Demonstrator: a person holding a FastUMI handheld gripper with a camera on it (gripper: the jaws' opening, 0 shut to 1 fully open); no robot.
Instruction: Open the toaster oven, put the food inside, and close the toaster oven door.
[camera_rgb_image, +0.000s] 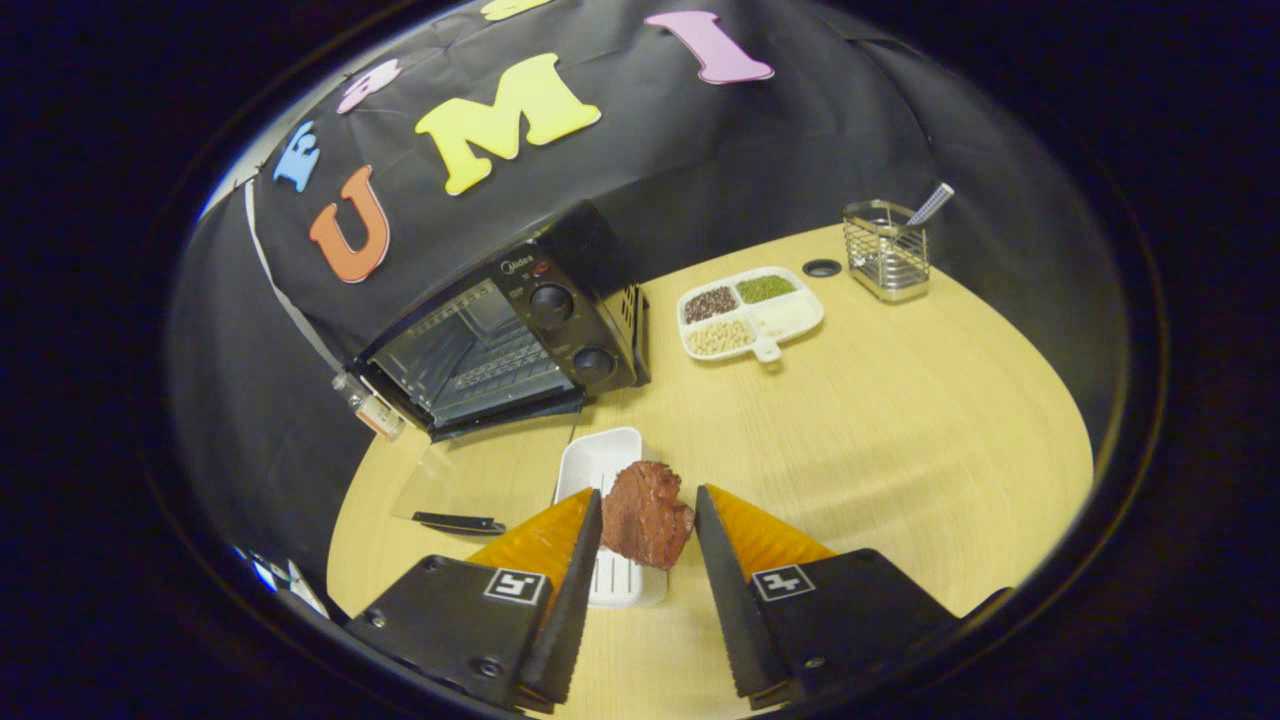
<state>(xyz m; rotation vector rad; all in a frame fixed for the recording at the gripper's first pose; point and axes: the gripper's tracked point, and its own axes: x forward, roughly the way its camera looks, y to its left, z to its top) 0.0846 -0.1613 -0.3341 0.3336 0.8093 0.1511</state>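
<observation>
Meat (646, 512) sits between the fingers of the gripper (648, 500), above the white tray (598, 462). Both fingers seem to press its sides, so I'd call it gripped, though the hold looks shallow, near the tips. That's the worry: a slippery lump pinched at its edges could slide out on the way across the table (880, 420). The oven (505, 340) stands beyond the fingers, its glass door (480, 485) already folded down flat, and a low swing might knock that door's edge or handle.
</observation>
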